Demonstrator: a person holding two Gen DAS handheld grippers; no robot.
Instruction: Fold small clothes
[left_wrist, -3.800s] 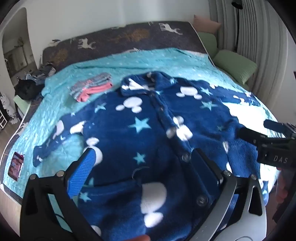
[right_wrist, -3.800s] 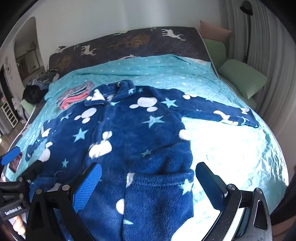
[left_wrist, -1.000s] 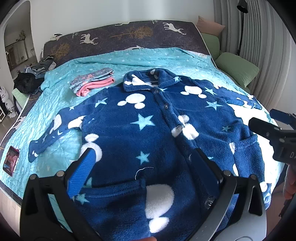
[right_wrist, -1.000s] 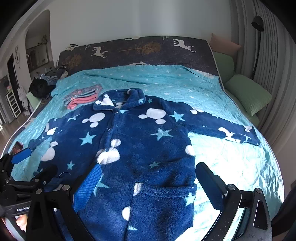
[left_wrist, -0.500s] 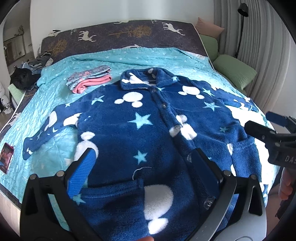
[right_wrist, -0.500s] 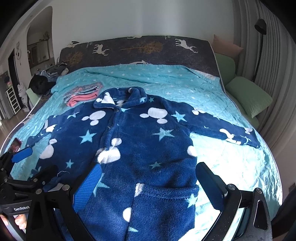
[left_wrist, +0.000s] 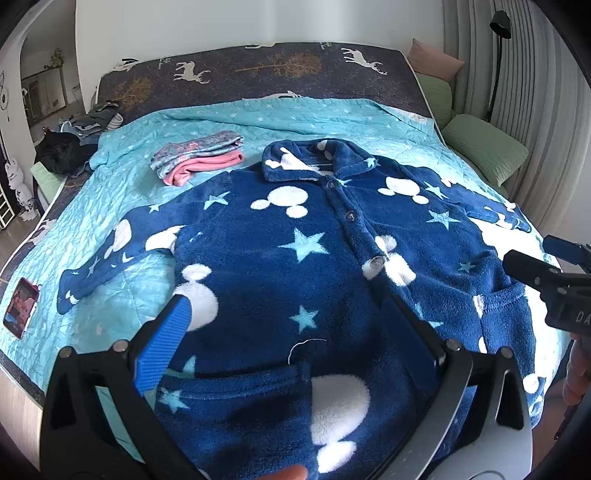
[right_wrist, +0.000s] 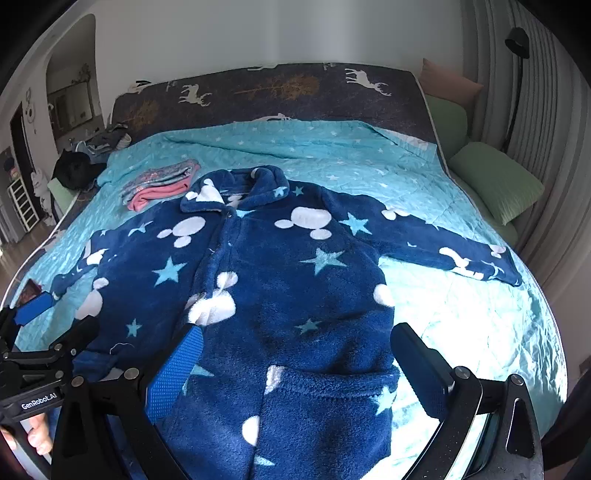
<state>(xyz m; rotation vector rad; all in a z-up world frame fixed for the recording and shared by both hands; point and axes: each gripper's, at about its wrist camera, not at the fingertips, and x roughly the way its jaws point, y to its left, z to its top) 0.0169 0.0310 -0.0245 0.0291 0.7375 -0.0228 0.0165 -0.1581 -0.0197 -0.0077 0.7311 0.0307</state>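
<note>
— folding begun?
— no. the blue robe (left_wrist: 295, 258) lies flat, sleeves out, beside the folded pile (left_wrist: 195, 158). my left gripper (left_wrist: 291, 332) and right gripper (right_wrist: 295, 362) hover spread, empty, above its hem.

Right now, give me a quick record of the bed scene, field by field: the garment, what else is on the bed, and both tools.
garment: blue fleece jacket spread flat, front up, buttoned, both sleeves out
surface: teal quilt
already folded: pink and grey folded clothes beside the collar
other item: phone near the quilt's edge
left tool: open, above the hem, holding nothing
right tool: open, above the hem, holding nothing
fold progress: not started
</note>
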